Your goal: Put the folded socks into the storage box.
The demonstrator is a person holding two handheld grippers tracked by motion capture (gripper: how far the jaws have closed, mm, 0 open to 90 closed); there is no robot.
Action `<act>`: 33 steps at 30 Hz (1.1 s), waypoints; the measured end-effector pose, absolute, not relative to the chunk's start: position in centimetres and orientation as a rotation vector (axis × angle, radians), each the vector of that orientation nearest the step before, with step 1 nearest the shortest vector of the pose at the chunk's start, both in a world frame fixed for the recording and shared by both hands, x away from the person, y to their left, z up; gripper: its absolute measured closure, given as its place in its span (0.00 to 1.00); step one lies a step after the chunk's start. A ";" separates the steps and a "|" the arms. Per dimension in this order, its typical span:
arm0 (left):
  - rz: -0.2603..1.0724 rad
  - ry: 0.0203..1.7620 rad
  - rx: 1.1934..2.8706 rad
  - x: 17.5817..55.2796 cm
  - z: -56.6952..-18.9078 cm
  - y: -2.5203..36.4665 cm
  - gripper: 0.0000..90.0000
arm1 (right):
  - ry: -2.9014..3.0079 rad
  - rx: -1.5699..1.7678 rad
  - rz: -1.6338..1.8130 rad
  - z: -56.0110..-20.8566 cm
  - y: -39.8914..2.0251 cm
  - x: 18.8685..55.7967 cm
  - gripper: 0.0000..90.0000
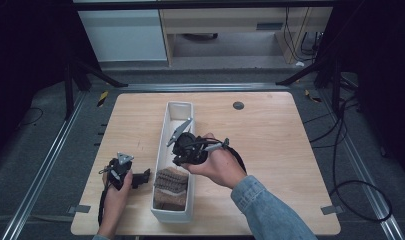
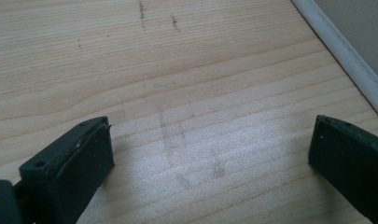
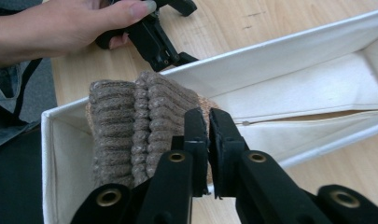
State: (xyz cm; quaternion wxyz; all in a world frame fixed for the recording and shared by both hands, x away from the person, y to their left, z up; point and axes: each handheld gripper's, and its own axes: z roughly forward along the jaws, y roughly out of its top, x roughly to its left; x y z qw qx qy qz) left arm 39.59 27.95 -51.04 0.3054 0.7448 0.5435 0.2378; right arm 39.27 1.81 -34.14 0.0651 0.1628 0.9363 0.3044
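A long white box (image 1: pixel 162 150) stands lengthwise on the wooden surface (image 1: pixel 270 145), and a folded brown knitted cloth (image 1: pixel 171 187) sits upright in its near end, packed against the end wall so that the rest of the box stays free. The right gripper (image 3: pixel 208 122) hangs over the box beside the cloth, its fingers (image 3: pixel 196 135) pressed almost together with nothing between them; the ribbed folds lie just beside the left finger but are not pinched. Judging by this, the cloth has been let go and stands on its own, propped by the box walls.

The left gripper (image 2: pixel 210 144) rests low on the surface to the left of the box, its fingers spread wide over bare wood and holding nothing. It seems parked there to keep out of the way while staying close enough to steady the box wall.

A small dark disc (image 1: pixel 238 105) lies at the far edge of the surface, well apart. The narrow box walls are what crowds any reach to the cloth.
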 end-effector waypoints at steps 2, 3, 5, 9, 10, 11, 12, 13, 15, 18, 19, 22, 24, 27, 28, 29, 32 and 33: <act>0.630 1.439 1.972 39.6 -51.0 28.0 0.00 | 2.841 0.492 0.921 -34.6 2.0 39.4 0.98; 0.630 1.439 1.972 39.6 -51.0 28.0 0.00 | 2.843 0.494 0.921 -34.8 2.1 39.4 0.98; 0.630 1.439 1.972 39.6 -51.0 28.0 0.00 | 2.850 0.492 0.917 -35.0 2.2 39.4 0.98; 0.630 1.439 1.972 39.6 -51.0 28.0 0.00 | 2.875 0.475 0.919 -35.5 2.7 39.2 0.99; 0.630 1.439 1.972 39.6 -51.0 28.0 0.00 | 2.880 0.467 0.912 -35.5 2.8 39.2 0.99; 0.630 1.439 1.972 39.6 -51.0 28.0 0.00 | 2.882 0.465 0.913 -35.5 2.8 39.1 0.99; 0.630 1.439 1.972 39.6 -51.0 28.0 0.00 | 2.882 0.465 0.913 -35.5 2.8 39.1 0.99; 0.630 1.439 1.972 39.6 -51.0 28.0 0.00 | 2.880 0.464 0.908 -35.5 2.8 39.0 0.99; 0.630 1.439 1.972 39.6 -51.0 28.0 0.00 | 2.882 0.472 0.905 -35.7 2.8 39.1 0.99; 0.630 1.439 1.972 39.6 -51.0 28.0 0.00 | 2.893 0.472 0.896 -36.1 3.0 39.1 0.99; 0.630 1.439 1.972 39.6 -51.0 28.0 0.00 | 2.899 0.470 0.888 -36.3 3.1 39.1 0.99; 0.630 1.439 1.972 39.6 -51.0 28.0 0.00 | 2.918 0.449 0.888 -36.6 3.3 38.8 1.00; 0.630 1.439 1.972 39.6 -51.0 28.0 0.00 | 2.923 0.440 0.894 -36.7 3.4 38.6 1.00; 0.630 1.439 1.972 39.6 -51.0 28.0 0.00 | 2.928 0.429 0.904 -36.7 3.5 38.3 1.00; 0.630 1.439 1.972 39.6 -51.0 28.0 0.00 | 2.931 0.425 0.910 -36.7 3.5 38.2 1.00; 0.630 1.439 1.972 39.6 -51.0 28.0 0.00 | 2.935 0.419 0.906 -36.8 3.5 38.1 1.00; 0.630 1.439 1.972 39.6 -51.0 28.0 0.00 | 2.939 0.413 0.908 -36.9 3.4 37.8 1.00; 0.630 1.439 1.971 39.6 -51.0 27.9 0.00 | 2.943 0.407 0.909 -36.9 3.4 37.7 1.00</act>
